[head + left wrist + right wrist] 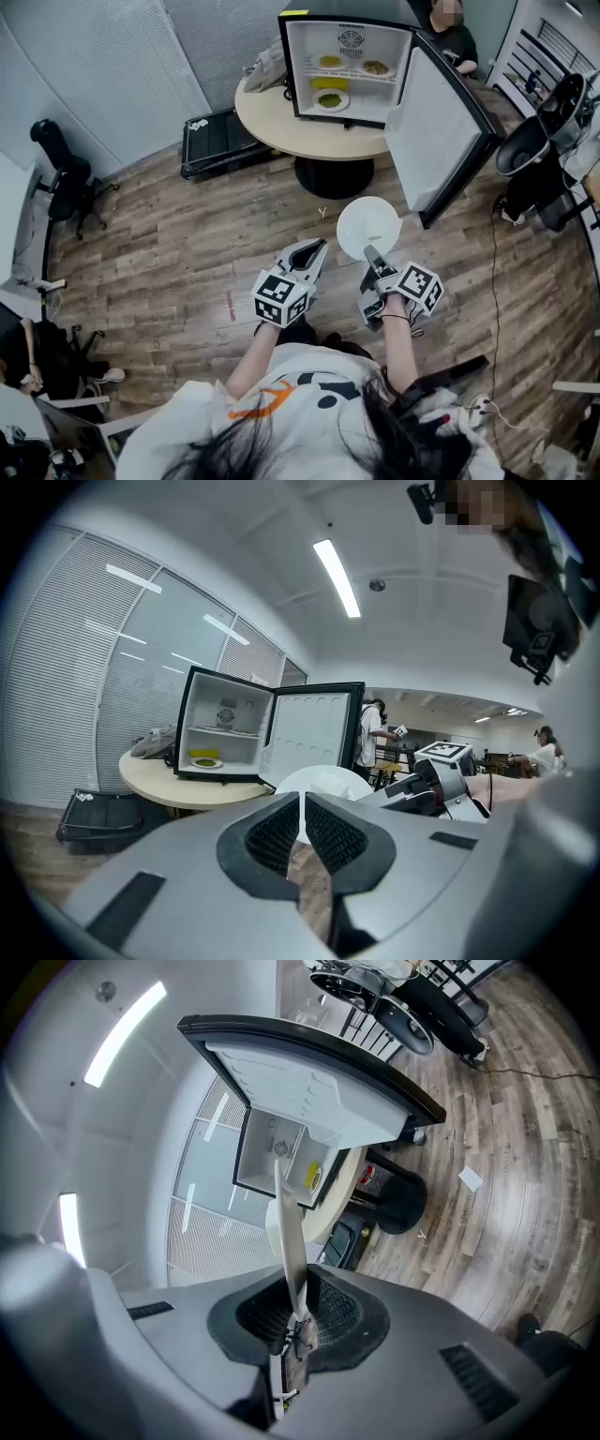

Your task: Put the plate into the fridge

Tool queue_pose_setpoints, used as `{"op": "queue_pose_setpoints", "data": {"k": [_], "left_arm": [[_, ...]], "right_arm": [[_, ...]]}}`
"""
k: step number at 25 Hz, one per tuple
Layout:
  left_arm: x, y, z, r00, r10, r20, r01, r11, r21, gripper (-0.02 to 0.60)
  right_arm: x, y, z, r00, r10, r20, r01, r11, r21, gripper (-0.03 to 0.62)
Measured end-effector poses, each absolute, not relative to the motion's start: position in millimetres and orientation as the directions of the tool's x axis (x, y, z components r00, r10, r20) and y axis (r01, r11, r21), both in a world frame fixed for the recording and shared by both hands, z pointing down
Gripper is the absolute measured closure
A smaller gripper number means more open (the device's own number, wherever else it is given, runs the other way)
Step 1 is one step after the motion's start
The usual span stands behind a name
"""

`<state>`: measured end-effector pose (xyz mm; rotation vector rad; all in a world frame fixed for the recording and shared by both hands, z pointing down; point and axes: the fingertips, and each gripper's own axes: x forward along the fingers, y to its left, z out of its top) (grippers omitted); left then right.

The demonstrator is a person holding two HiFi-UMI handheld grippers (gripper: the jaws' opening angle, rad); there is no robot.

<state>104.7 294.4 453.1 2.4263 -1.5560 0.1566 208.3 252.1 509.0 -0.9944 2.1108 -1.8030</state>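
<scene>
Wood-plank floor (169,234) fills the head view, and a round beige table (281,127) stands on it well ahead of the person. On the table sits the small black fridge (347,66), its cavity facing the person and its fridge door (436,131) swung out to the person's right. The white round plate (368,228) is over the floor, well short of the table. It is clamped at its near rim by the right gripper (374,253) and reaches forward from the jaws toward the fridge. The left gripper (317,247) is just beside it, to the left. Dishes of food (330,99) already occupy both shelves. The left gripper view shows that gripper's jaws drawn together with nothing between them; the plate and the fridge lie beyond, ahead and slightly to either side. The right gripper view shows the plate edge-on, pinched between the pads, its edge running straight toward the open cavity. In the inspector's judgement the right hand carries the move. The fridge lies directly ahead and higher, and the open door on the right looks like the nearest obstruction.
</scene>
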Motion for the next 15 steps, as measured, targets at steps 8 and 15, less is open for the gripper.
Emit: {"op": "queue_pose_setpoints", "data": {"k": [8, 15], "left_arm": [[113, 296, 452, 0.418, -0.880, 0.224, -0.907, -0.392, 0.152, 0.569], [105, 281, 450, 0.401, -0.889, 0.220, -0.914, -0.373, 0.160, 0.569]], "right_arm": [[209, 253, 512, -0.773, -0.572, 0.274, -0.368, 0.053, -0.928, 0.562], [203, 240, 510, -0.784, -0.558, 0.272, -0.366, 0.062, -0.929, 0.562]]}}
